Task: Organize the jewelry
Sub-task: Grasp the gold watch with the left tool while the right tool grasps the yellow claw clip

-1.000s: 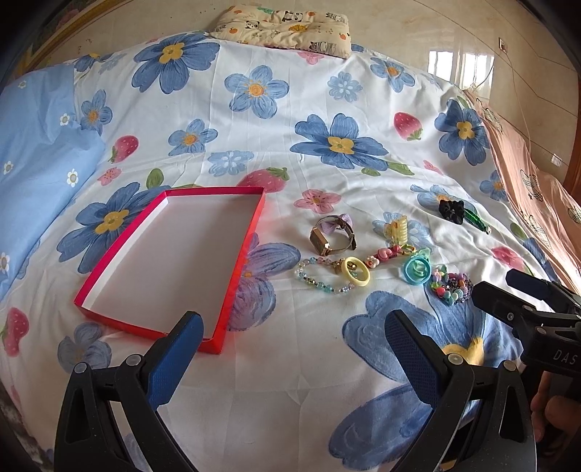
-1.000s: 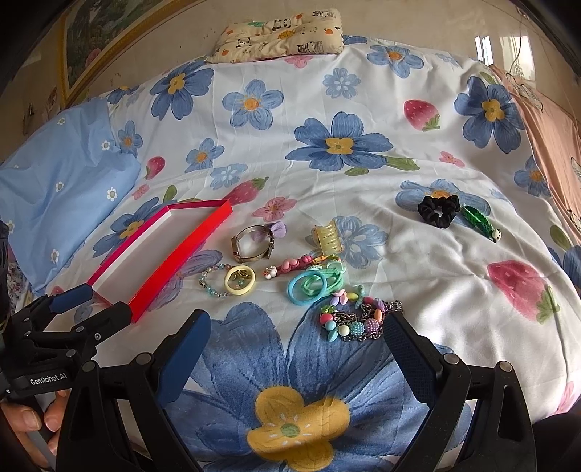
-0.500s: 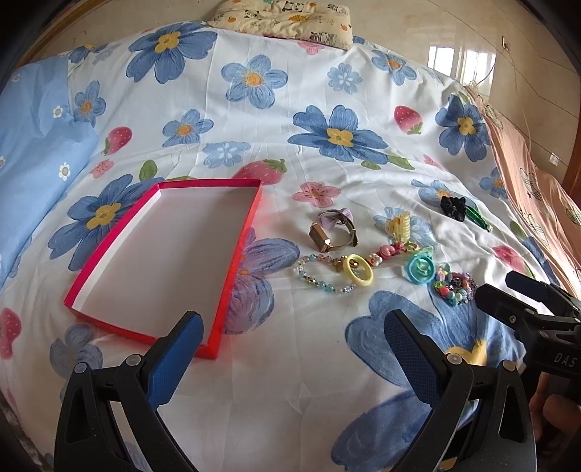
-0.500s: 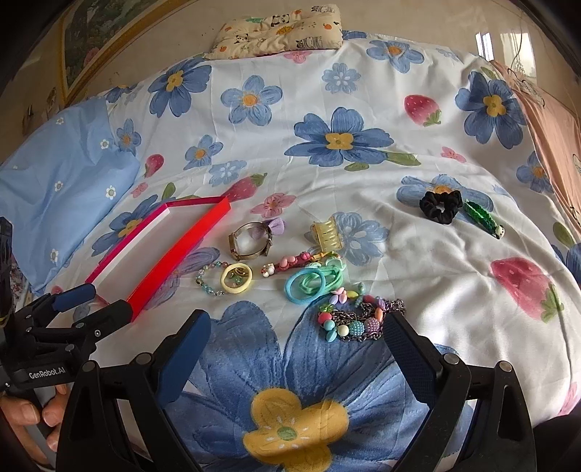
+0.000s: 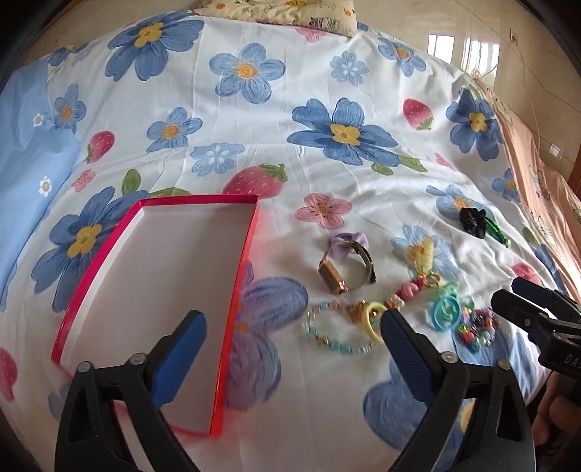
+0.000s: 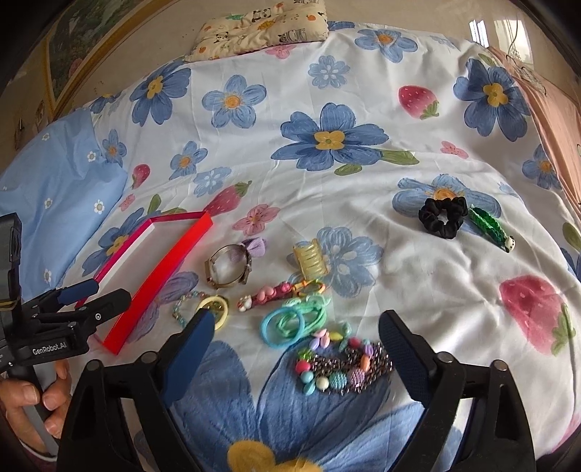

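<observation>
Views. Your left wrist camera looks down into the red tray (image 5: 232, 290), showing its bare white floor; your right wrist camera sees that tray (image 6: 159, 276) only edge-on, but shows the jewelry sharply where the left view blurs it. Each view catches the other gripper at its border.

Count, placed from the red tray:
- One watch (image 6: 228, 270) with a lilac bow, just beside the tray's right wall.
- One beaded bracelet (image 5: 326, 336) with one yellow ring (image 6: 216, 308) on it, near the tray's right wall, on your side of the watch.
- One yellow claw clip (image 6: 308, 259), beyond the watch from the tray.
- One pink beaded clip (image 6: 270, 296), next past the yellow ring.
- One bundle of teal hair ties (image 6: 294, 321), further right again.
- One chain bracelet with coloured beads (image 6: 337, 366), right of the ties and nearest you.
- One black scrunchie (image 6: 441, 216) and one green clip (image 6: 490, 227), touching each other, well apart from the tray on the far right.

Grippers: left gripper (image 5: 292, 341) fingers released, spread wide over the tray's right wall, holding nothing. Right gripper (image 6: 292, 345) fingers released, spread over the chain bracelet, holding nothing.

Surface: a bed under a white floral bedsheet (image 6: 326, 174) with blue flowers and strawberries. Blue pillow (image 6: 54, 188) left of the tray, small patterned pillow (image 6: 261, 25) at the far end, tiled floor beyond.
</observation>
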`<control>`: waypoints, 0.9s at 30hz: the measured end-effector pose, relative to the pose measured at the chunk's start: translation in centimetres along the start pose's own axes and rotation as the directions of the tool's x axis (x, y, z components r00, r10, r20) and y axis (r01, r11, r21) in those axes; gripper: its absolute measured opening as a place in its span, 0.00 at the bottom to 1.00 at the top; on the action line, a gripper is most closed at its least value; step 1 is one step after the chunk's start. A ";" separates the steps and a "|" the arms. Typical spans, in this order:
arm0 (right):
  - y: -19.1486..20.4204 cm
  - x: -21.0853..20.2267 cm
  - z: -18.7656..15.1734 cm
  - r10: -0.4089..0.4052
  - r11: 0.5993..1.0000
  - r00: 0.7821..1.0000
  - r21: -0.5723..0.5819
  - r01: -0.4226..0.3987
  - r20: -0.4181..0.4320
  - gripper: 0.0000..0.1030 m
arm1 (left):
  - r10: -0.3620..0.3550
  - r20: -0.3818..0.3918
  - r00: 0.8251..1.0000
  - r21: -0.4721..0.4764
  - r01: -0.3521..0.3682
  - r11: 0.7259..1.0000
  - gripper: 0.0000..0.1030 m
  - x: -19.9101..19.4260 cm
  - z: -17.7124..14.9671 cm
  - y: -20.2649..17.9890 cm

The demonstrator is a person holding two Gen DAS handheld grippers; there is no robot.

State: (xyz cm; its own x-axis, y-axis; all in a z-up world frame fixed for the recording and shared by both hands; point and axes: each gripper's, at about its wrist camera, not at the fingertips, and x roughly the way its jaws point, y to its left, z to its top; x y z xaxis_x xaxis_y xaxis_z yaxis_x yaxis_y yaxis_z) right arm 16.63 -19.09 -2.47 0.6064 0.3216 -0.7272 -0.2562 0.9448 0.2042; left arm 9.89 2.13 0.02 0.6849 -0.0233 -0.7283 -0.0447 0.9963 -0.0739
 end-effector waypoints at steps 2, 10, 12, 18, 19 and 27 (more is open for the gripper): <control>-0.2 0.7 0.6 0.002 1.000 1.000 0.001 -0.002 -0.009 0.80 | -0.005 -0.018 1.000 0.003 0.005 1.000 0.88 1.4 0.8 -0.2; -1.4 4.5 2.6 0.005 1.000 0.998 0.015 -0.004 -0.064 0.70 | -0.024 -0.117 0.993 0.011 0.026 1.000 0.74 7.7 4.0 -0.8; -1.7 5.6 2.9 0.006 1.000 0.997 0.017 -0.004 -0.081 0.69 | -0.033 -0.142 0.989 0.011 0.035 0.999 0.72 9.1 4.6 -1.0; -2.0 8.5 3.4 0.014 1.000 0.991 0.012 -0.013 -0.134 0.64 | -0.034 -0.178 0.983 0.018 0.038 0.999 0.69 12.5 5.5 -1.6; -2.0 8.9 3.5 0.016 1.000 0.990 0.008 -0.015 -0.141 0.64 | -0.036 -0.181 0.983 0.018 0.040 0.999 0.67 12.7 5.4 -1.7; -1.8 11.6 3.5 0.038 0.999 0.979 0.000 -0.039 -0.199 0.46 | -0.058 -0.234 0.971 0.002 0.060 0.998 0.42 15.2 5.2 -1.6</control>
State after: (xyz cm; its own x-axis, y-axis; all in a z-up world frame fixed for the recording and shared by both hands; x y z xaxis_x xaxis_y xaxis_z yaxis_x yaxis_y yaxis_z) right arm 26.76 -16.81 -8.92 0.4340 0.3385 -0.8349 -0.2800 0.9315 0.2322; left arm 24.13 0.66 -7.44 0.4973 -0.0997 -0.8618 -0.0021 0.9932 -0.1161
